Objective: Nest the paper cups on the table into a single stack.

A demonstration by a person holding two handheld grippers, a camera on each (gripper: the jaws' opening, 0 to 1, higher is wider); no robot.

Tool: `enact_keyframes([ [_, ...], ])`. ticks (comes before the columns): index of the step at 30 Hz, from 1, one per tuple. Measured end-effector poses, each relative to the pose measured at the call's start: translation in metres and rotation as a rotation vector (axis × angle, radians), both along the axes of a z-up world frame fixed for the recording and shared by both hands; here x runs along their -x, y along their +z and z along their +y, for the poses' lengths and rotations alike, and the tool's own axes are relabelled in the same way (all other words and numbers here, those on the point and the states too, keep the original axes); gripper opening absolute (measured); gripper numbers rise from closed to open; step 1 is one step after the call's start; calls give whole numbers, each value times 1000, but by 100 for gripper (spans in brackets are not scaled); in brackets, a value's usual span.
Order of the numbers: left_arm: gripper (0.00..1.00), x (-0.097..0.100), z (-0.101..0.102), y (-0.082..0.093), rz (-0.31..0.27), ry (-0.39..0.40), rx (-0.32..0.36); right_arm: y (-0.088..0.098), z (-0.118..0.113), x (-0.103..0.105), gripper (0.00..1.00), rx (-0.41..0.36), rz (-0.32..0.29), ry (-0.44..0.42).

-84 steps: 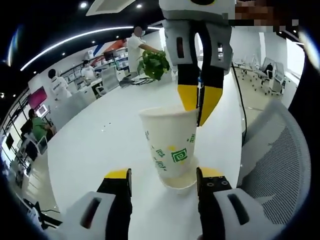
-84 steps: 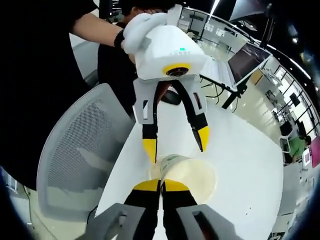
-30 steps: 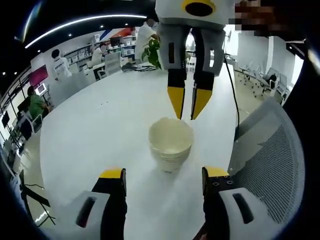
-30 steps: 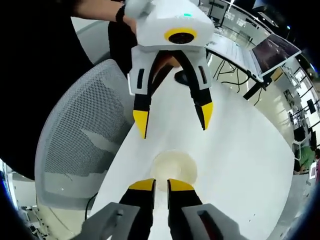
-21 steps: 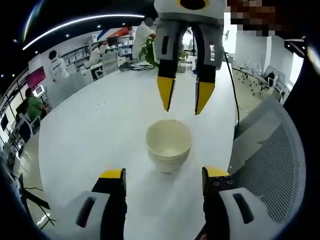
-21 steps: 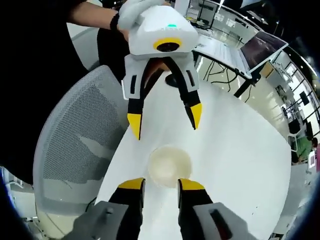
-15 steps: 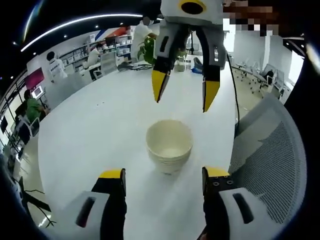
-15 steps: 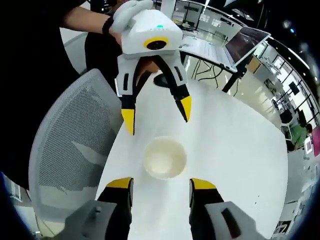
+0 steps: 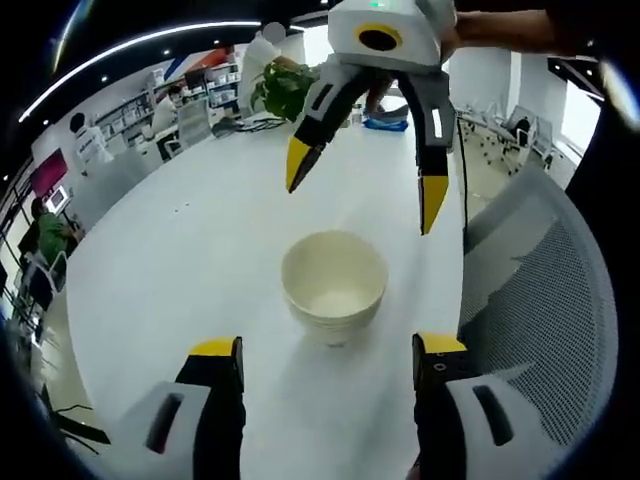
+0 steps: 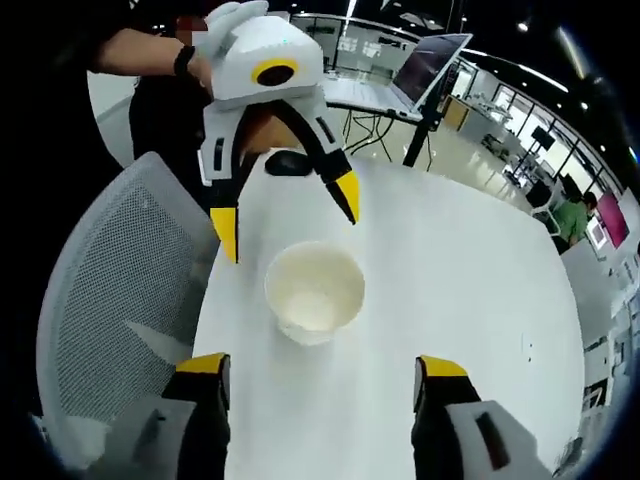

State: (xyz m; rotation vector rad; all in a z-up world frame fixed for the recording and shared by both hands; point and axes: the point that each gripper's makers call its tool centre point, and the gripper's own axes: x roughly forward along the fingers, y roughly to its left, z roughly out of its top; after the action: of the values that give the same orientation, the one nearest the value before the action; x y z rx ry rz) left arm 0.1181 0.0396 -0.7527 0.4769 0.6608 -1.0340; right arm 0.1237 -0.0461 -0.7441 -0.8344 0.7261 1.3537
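The nested stack of paper cups (image 9: 334, 285) stands upright on the white table (image 9: 180, 260) between the left gripper (image 9: 328, 352) and right gripper (image 10: 322, 364), both spread wide and gripping nothing, so the stacking looks finished.

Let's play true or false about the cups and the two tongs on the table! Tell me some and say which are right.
1. The paper cups sit nested in one stack on the white table. True.
2. The left tongs are squeezing the stack. False: they are open and hold nothing.
3. The right tongs are open. True.
4. The stack lies tipped on its side. False: it stands upright, mouth up.
5. A grey mesh chair is beside the table. True.
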Motion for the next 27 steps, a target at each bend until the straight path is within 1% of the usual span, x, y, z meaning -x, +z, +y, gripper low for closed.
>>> enact_keyframes([
  [3, 67, -2, -3, -2, 6, -8, 6, -6, 9, 1, 79, -73, 26, -64],
  [5, 67, -2, -6, -4, 10, -15, 9, -9, 10, 0, 78, -86, 21, -76],
  [8, 67, 1, -11, -9, 19, -38, -7, -16, 13, 0, 76, -86, 23, -83],
  [11, 66, -1, -13, -15, 13, -67, -34, -20, 16, 4, 74, -83, 24, -71],
  [14, 66, 0, -18, -15, 14, -77, -40, -24, 18, 4, 72, -72, 9, -53],
  [21, 63, -9, -26, -23, 11, -91, -35, -31, 28, -1, 63, -89, 10, -52],
  [22, 62, -11, -27, -25, 10, -95, -39, -32, 28, 0, 62, -88, 9, -51],
  [25, 54, -8, -30, -26, 2, -109, -53, -37, 31, -2, 61, -73, 1, -38],
  [26, 54, -7, -31, -27, 6, -112, -53, -39, 31, -1, 60, -66, -2, -32],
  [27, 53, -9, -31, -28, 11, -115, -54, -41, 32, -2, 58, -57, -18, -16],
])
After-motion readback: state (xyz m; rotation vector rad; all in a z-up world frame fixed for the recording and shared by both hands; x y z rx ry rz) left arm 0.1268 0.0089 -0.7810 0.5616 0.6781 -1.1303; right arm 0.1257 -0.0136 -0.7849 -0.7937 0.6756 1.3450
